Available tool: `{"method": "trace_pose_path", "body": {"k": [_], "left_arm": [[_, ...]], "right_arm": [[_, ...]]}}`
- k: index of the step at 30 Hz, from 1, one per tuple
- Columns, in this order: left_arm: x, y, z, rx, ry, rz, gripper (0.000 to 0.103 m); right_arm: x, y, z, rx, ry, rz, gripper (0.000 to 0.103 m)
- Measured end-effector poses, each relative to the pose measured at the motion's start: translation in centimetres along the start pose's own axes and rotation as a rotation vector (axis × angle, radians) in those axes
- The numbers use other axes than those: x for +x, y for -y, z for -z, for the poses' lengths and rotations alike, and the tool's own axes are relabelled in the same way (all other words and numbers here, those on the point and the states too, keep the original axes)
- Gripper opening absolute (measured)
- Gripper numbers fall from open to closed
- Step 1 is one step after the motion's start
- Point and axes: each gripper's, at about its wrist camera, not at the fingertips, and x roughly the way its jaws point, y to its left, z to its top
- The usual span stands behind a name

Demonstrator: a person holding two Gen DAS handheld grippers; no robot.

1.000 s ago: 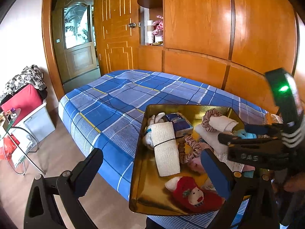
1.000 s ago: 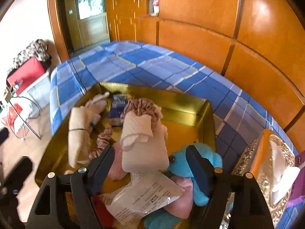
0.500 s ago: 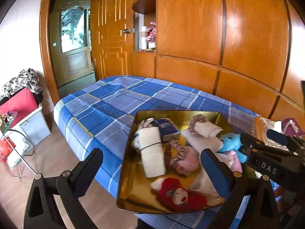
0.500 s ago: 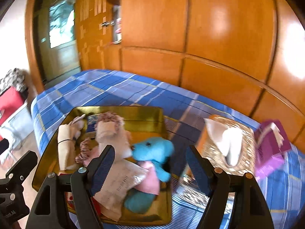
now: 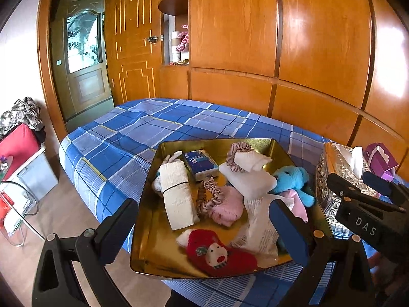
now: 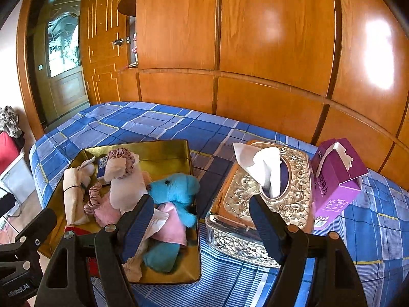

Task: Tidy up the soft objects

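Soft toys, among them a blue plush animal [image 6: 176, 192] and a red plush stocking [image 5: 219, 253], fill a gold metal tray [image 6: 163, 151] near the edge of the blue plaid bed [image 6: 143, 122], beside an embossed silver tissue box [image 6: 245, 194]. Both the left gripper [image 5: 202, 227] and right gripper [image 6: 202, 220] gape wide, empty.

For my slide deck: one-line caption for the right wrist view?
Open right gripper hovers between a gold metal tray of soft toys and an ornate silver tissue box on a blue plaid bed.
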Motion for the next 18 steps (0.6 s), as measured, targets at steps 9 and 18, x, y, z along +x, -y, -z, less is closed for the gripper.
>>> {"method": "trace_pose_path", "body": {"k": [9, 18], "left_arm": [[0.11, -0.17, 0.08, -0.004, -0.008, 0.002, 0.103], [0.31, -0.08, 0.17, 0.0, -0.02, 0.007, 0.103]], "right_arm": [[-0.09, -0.3, 0.06, -0.005, 0.003, -0.012, 0.078], [0.16, -0.21, 0.12, -0.003, -0.009, -0.016, 0.078]]}}
